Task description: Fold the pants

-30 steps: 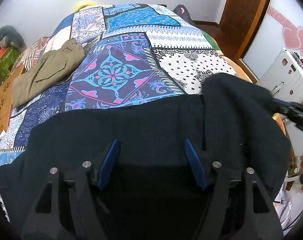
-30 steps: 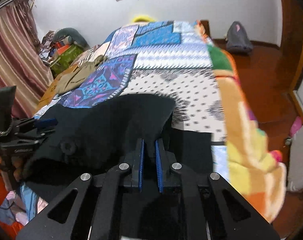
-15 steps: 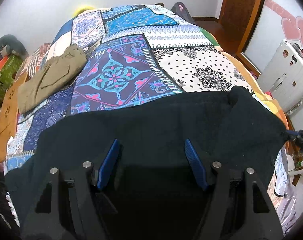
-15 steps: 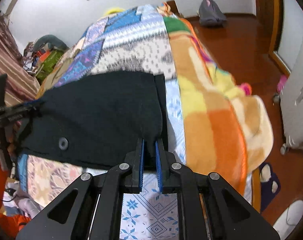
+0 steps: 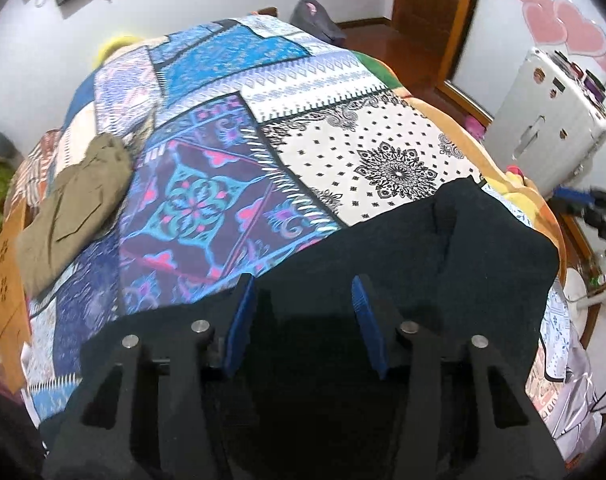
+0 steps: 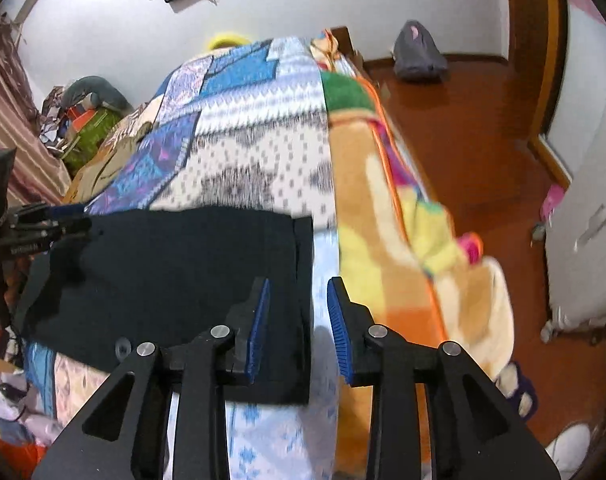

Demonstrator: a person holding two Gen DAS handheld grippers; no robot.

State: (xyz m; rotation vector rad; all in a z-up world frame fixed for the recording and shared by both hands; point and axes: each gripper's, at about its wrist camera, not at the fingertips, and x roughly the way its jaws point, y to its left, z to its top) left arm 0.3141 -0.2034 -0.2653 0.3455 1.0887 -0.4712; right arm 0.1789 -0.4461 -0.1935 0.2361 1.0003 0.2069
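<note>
While both of my tongs are standing released, the black, soft-looking knit pants are lying across the near end of the patchwork-printed bedspread, their right-hand edge reaching almost to where that bedspread is falling away toward the orange blanket. My left gripper is hovering with its blue pads spread wide above the dark cloth, gripping nothing that I can make out. My right gripper is also spread, one pad over the black fabric and the other over the pale blue-and-white part of the bedspread beside it, so the cloth's straight side edge is running between them without being pinched.

I am judging this fabric to be limp and fairly light: it is draping with soft ridges near the bedspread's right side, and it looks matte and fuzzy, so it should be gripping the rubbery pads rather than slipping. Nothing about it is fragile. Being floppy, it will be sagging between two holds, so I am planning to take it at corners or along a doubled edge, one tong at each end of the same side, pinching through all layers. The olive-brown folded garment is lying well apart, toward the bedspread's left side.
</note>
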